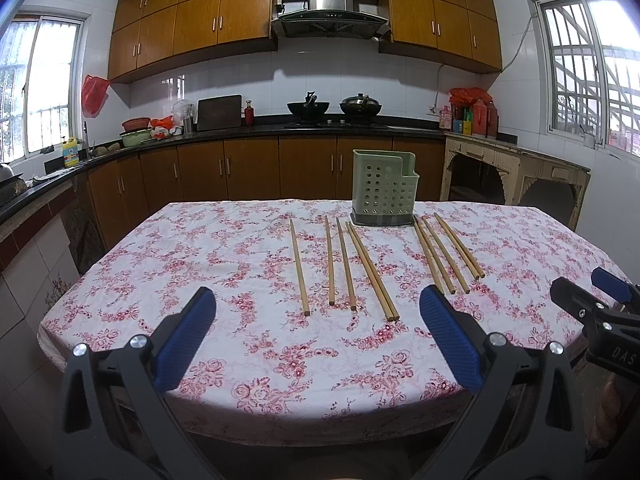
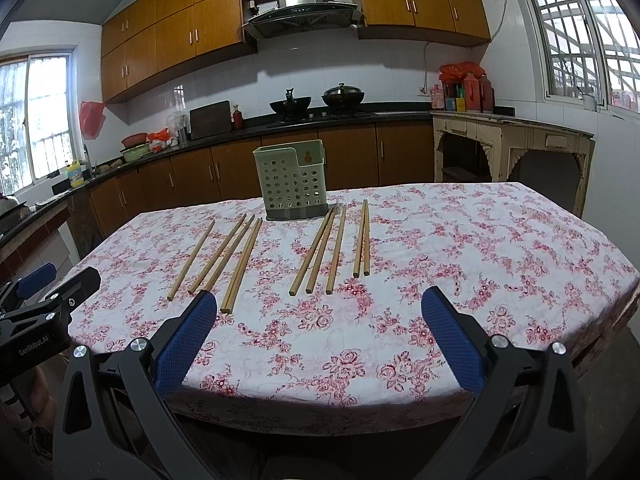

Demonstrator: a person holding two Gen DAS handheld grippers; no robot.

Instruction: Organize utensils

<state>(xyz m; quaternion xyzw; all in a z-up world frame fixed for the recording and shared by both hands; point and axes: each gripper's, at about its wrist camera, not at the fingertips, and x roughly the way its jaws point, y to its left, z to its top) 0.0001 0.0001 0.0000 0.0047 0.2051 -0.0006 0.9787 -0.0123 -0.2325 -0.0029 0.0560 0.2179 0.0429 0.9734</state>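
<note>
- The left gripper (image 1: 316, 336) is held above the near edge of the table, with its two blue-padded fingers (image 1: 186, 340) spread wide apart; nothing is held between them.
- The right gripper (image 2: 318, 338) is held in the same way, its jaws wide apart and with nothing between them, also over the near edge of the table.
- In the left wrist view, the right gripper (image 1: 592, 296) is seen at the right border; in the right wrist view, the left gripper (image 2: 56, 280) is seen at the left border. The two are side by side and apart from each other.
- A table covered with a white cloth with red flowers (image 1: 240, 280) is seen in front of both grippers.
- A pale green utensil holder (image 1: 383, 188) with round holes in its walls is standing upright on a dark base, at the far side of the table.
- Ten wooden chopsticks are laid flat on the cloth, between the holder and the grippers, in two groups.
- The left group of chopsticks (image 1: 340, 266) contains five sticks: one alone at the far left, two single ones, and a pair touching each other.
- The right group of chopsticks (image 1: 448, 256) contains five sticks also, and it is apart from the left group.
- The far ends of the inner sticks are lying just beside the base of the holder.
- No chopstick is touched by either gripper.
- Behind the table, a kitchen counter (image 1: 240, 130) with brown cabinets is seen, with two woks (image 1: 308, 108) on the stove.
</note>
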